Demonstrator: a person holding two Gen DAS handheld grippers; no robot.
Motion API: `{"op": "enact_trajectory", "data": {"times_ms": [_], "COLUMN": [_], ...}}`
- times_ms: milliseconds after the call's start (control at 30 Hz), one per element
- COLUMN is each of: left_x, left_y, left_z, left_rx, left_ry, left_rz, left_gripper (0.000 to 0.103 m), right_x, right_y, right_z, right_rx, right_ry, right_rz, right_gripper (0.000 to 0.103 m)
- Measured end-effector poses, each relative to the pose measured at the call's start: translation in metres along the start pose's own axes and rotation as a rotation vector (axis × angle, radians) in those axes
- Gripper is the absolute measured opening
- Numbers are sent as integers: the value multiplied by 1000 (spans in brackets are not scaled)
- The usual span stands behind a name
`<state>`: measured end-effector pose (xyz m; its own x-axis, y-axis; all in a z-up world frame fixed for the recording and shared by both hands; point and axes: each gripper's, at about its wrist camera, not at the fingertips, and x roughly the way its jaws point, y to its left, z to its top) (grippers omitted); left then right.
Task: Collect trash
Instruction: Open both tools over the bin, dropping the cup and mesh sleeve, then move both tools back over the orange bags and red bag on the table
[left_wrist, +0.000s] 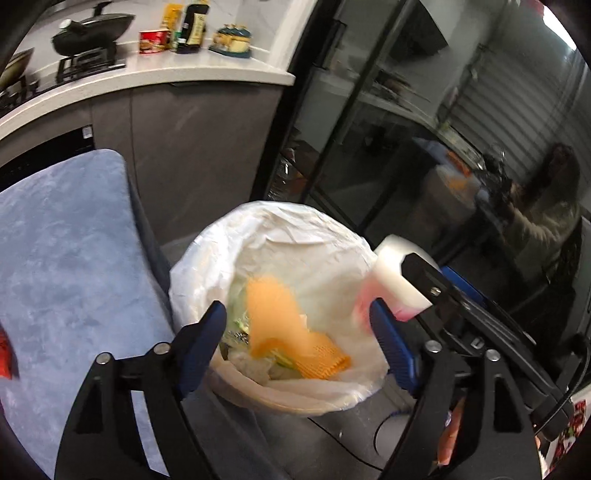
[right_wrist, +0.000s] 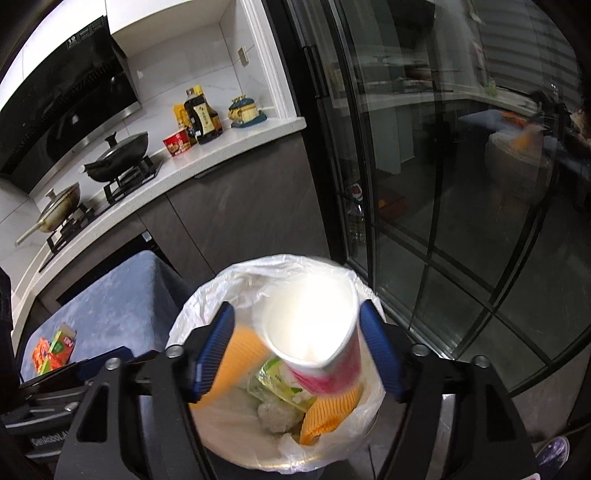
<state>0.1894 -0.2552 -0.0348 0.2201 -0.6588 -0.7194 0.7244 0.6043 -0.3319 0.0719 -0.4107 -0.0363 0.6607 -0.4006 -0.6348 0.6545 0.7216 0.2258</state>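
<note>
- Far left, a blue cloth (left_wrist: 70, 258) covers a low surface beside the bin; in the right wrist view a heap of orange and green wrappers (right_wrist: 53, 350) lies on it.
- Behind it, a white bench (right_wrist: 207, 158) carries a black wok (right_wrist: 118, 155) on a stove, a red noodle tub (right_wrist: 177, 142) and a dark bottle (right_wrist: 201, 118).
- In the middle, a bin (left_wrist: 280, 288) lined with a white bag (left_wrist: 295, 236) stands on the floor, holding the collected trash: green packets, crumpled paper and ribbed orange pieces.
- The left hand-held gripper (left_wrist: 299, 332) hangs over the bin's near rim, its blue pads spread wide with nothing pressed between them.
- An orange sleeve (left_wrist: 273, 314), blurred, is in the gap between the left pads, over the trash in the bag and touching neither pad.
- The right hand-held gripper (right_wrist: 299, 350) also hangs over the bin with its pads spread apart.
- A white cup (right_wrist: 314, 325) with a red-pink band, blurred and tilted with its mouth toward the camera, sits between the right pads. It lies close against the right pad, clear of the left, and whether it touches any pad I cannot tell.
- In the left wrist view the same cup shows at the bin's right edge, by the black body of the right hand-held gripper.
- To the right, dark glass doors (right_wrist: 443, 184) reflect the room and a person.
</note>
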Motion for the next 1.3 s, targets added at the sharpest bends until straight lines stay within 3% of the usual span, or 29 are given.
{"op": "enact_trajectory", "data": {"times_ms": [167, 333, 633, 900, 1000, 1300], "left_x": [-14, -36, -97, -160, -182, -220], "left_y": [12, 26, 70, 146, 182, 281], "left_z": [2, 6, 0, -33, -53, -107], "left_rx": [-29, -34, -85, -206, -259, -493], "left_ry": [-30, -96, -195, -239, -228, -184], "left_rz": [31, 87, 205, 375, 479, 631], "left_gripper": [79, 90, 90, 90, 90, 90], "right_x": [-10, -24, -50, -47, -41, -13], "right_y": [9, 28, 88, 173, 210, 309], "right_z": [5, 7, -5, -36, -52, -105], "right_rx": [15, 2, -76, -223, -279, -454], "right_ry": [-24, -36, -45, 25, 67, 159], "right_rz": [29, 82, 174, 283, 332, 415], "right_gripper": [73, 73, 73, 73, 73, 73]}}
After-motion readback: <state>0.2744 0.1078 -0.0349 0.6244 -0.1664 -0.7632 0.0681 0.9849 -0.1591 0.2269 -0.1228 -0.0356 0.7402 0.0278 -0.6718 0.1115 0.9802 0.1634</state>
